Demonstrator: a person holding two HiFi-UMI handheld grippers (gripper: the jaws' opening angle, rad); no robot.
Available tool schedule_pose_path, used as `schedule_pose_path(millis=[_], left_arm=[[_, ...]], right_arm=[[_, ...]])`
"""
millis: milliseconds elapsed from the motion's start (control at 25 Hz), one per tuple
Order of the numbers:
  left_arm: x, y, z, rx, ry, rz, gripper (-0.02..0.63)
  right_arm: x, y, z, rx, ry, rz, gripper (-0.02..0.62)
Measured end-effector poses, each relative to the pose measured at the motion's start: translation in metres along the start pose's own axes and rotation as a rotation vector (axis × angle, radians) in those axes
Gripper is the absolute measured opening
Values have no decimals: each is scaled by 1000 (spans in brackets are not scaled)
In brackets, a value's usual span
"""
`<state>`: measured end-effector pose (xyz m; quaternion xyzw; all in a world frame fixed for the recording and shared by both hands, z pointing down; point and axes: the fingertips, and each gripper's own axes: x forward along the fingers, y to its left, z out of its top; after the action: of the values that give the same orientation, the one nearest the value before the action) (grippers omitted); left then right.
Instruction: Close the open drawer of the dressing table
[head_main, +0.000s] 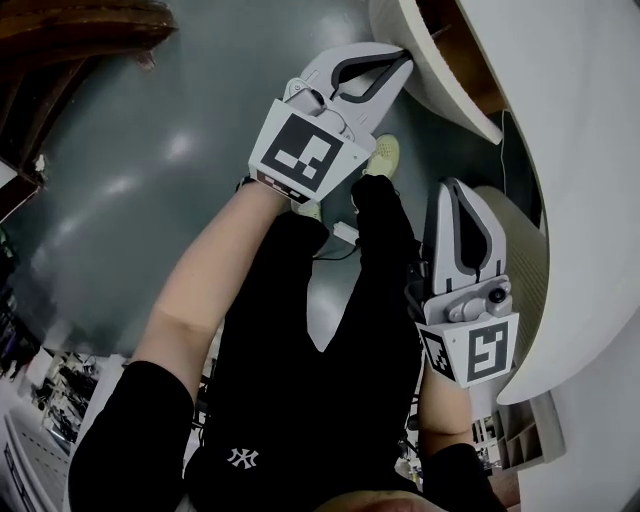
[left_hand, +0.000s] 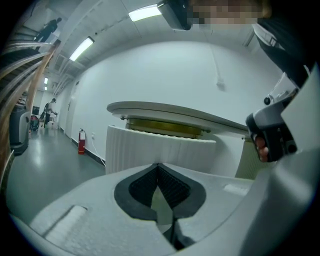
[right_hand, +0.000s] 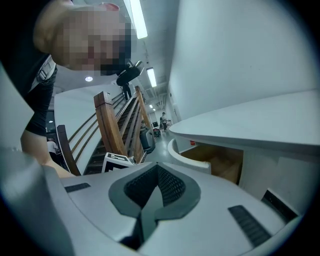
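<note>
The white dressing table (head_main: 590, 150) fills the right side of the head view. Its open drawer (head_main: 440, 90) juts out at the top, with a curved white front and a wooden inside (head_main: 468, 55). My left gripper (head_main: 400, 58) is shut and empty, its tip at the drawer's curved front. The left gripper view looks at the ribbed drawer front (left_hand: 160, 150) just beyond the left gripper (left_hand: 159, 166), under the table top (left_hand: 175, 111). Lower down, my right gripper (head_main: 456, 186) is shut and empty beside the table's ribbed side. The right gripper (right_hand: 157, 168) faces the open drawer (right_hand: 215, 162).
The person's black-clad legs and yellow shoe (head_main: 384, 155) stand on the grey floor (head_main: 150, 170) between the grippers. A wooden staircase (right_hand: 117, 130) rises behind. A red fire extinguisher (left_hand: 81, 142) stands by the far wall of a corridor.
</note>
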<state>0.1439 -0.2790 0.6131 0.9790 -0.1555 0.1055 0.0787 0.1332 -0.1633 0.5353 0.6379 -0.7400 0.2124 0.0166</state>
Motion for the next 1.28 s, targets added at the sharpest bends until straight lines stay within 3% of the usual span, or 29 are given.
schedule_pose_path(millis=[800,1120,1280], left_arm=[[97,-20,24,72,-115,-93,11],[99,-22,28,67,-187,-121,11],[97,-20,28,45,-171,-113,11]], right_arm=[[-2,-43,-17,16,-15,-6,15],[1,-51,-23,12,-19,0,15],[8,-47,-19,8,-13,10,15]])
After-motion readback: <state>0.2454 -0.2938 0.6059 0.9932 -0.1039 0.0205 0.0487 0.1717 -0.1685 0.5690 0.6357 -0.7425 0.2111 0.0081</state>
